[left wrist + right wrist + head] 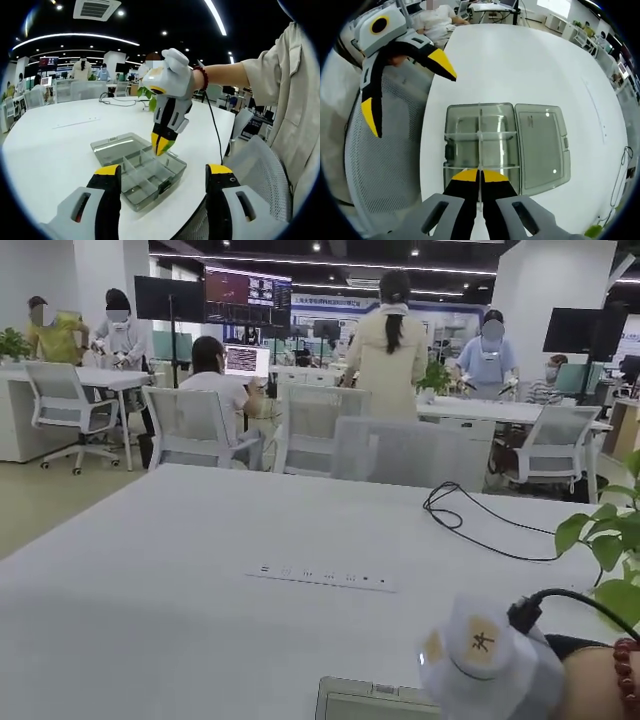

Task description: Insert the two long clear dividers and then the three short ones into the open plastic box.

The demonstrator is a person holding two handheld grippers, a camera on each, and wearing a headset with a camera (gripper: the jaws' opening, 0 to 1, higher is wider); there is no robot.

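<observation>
The open clear plastic box (465, 150) lies on the white table, its lid (540, 145) folded flat beside it. Clear dividers stand in its tray: one long strip down the middle and short ones across. My right gripper (480, 176) hangs just above the tray's near edge, shut on a thin clear divider (480, 150) seen edge-on. From the left gripper view, the right gripper (162, 145) points down into the box (137, 170). My left gripper (163, 170) is open, off the table's edge over a chair. The back of the right gripper (485, 655) shows in the head view.
A mesh chair (385, 165) stands against the table edge under the left gripper (409, 95). A black cable (480, 525) and a potted plant (610, 540) lie at the table's far right. People and office chairs (200, 425) are beyond the table.
</observation>
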